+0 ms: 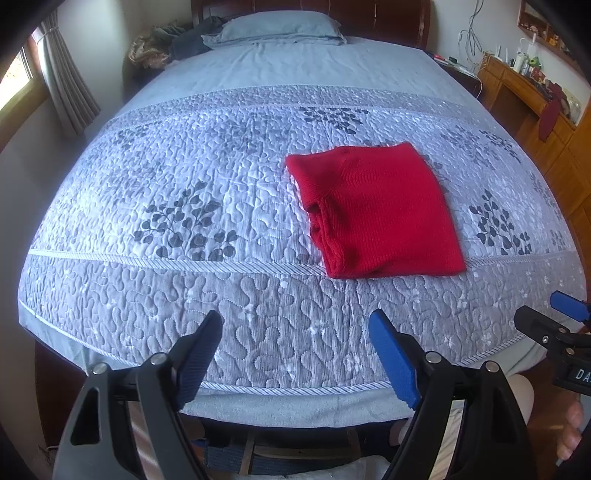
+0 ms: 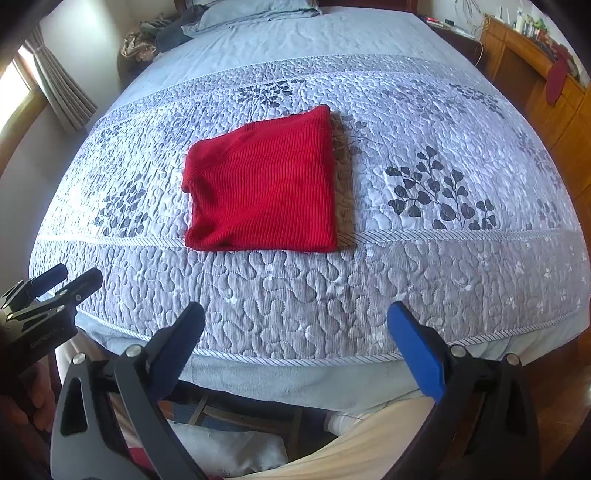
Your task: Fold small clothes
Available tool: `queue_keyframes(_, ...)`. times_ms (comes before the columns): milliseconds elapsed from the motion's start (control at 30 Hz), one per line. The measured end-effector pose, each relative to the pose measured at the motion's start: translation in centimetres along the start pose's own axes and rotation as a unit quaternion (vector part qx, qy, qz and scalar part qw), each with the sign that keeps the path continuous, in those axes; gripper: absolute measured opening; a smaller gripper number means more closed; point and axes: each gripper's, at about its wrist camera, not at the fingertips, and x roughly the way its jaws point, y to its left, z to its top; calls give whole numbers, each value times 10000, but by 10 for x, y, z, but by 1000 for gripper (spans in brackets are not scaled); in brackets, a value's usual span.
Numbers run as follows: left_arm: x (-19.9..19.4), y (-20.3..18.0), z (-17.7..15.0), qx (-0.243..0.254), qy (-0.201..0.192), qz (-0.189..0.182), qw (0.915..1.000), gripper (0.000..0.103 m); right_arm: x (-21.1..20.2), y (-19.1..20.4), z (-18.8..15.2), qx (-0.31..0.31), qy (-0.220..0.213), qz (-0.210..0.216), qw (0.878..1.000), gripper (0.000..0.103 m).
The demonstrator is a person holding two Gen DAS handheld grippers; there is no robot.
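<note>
A red knit garment (image 1: 373, 210) lies folded into a rough square on the quilted bed (image 1: 221, 206); it also shows in the right wrist view (image 2: 266, 184). My left gripper (image 1: 295, 325) is open and empty, held back over the bed's near edge, well short of the garment. My right gripper (image 2: 297, 317) is open and empty, also near the front edge. The right gripper shows at the right edge of the left wrist view (image 1: 550, 314). The left gripper shows at the left edge of the right wrist view (image 2: 70, 280).
A pillow (image 1: 280, 27) and bundled clothes (image 1: 166, 44) lie at the bed's head. A wooden dresser (image 1: 535, 110) with clutter stands on the right. A window with curtains (image 1: 62, 85) is on the left. The person's legs (image 2: 369, 443) are below the bed edge.
</note>
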Motion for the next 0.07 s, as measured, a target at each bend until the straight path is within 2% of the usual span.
queue_keyframes(67,-1,0,0,0,-20,3,10000,82,0,-1,-1,35,3,0,10000,99)
